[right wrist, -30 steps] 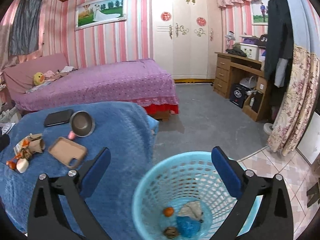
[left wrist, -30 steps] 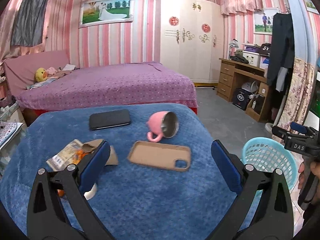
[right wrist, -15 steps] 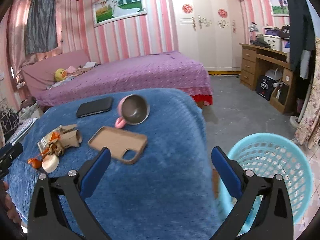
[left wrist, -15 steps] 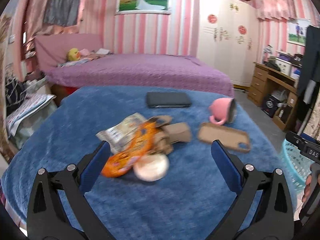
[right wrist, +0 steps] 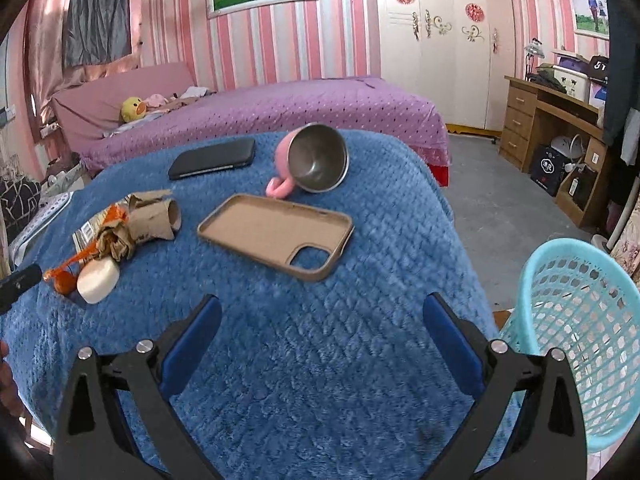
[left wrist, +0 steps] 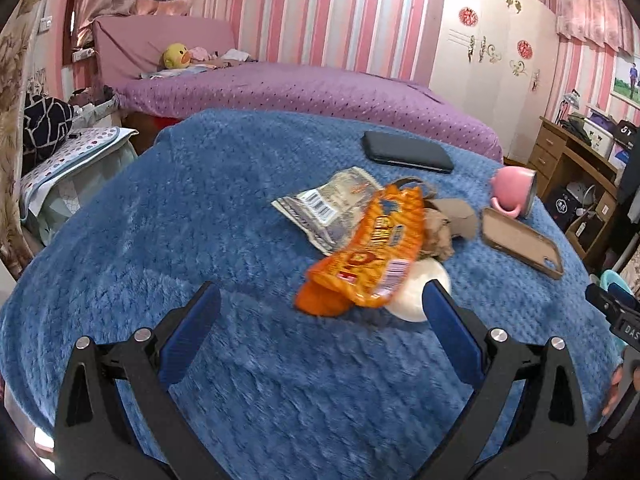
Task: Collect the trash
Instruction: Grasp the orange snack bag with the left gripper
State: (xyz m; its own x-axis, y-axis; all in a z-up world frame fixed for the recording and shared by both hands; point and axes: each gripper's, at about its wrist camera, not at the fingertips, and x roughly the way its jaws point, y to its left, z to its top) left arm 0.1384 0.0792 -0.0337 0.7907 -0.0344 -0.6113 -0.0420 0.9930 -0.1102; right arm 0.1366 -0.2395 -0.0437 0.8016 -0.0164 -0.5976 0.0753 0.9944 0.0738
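Observation:
A trash pile lies on the blue blanket-covered table [left wrist: 180,220]: an orange snack wrapper [left wrist: 372,252], a silver wrapper [left wrist: 328,208], crumpled brown cardboard [left wrist: 444,224] and a white round piece [left wrist: 416,292]. My left gripper [left wrist: 320,332] is open and empty, just short of the orange wrapper. In the right wrist view the pile [right wrist: 120,236] lies at the left. My right gripper [right wrist: 320,336] is open and empty above the table's near right part. The light blue trash basket [right wrist: 576,320] stands at the right, below table level.
A black phone [left wrist: 406,152], a tipped pink mug [left wrist: 514,192] and a tan phone case [left wrist: 520,244] lie on the table behind and right of the trash. A purple bed [right wrist: 280,108] is behind, a wooden desk [right wrist: 552,120] at the right.
My left gripper has swung left and closer to the trash pile. My right gripper has moved off the basket and left over the table. Both stay open.

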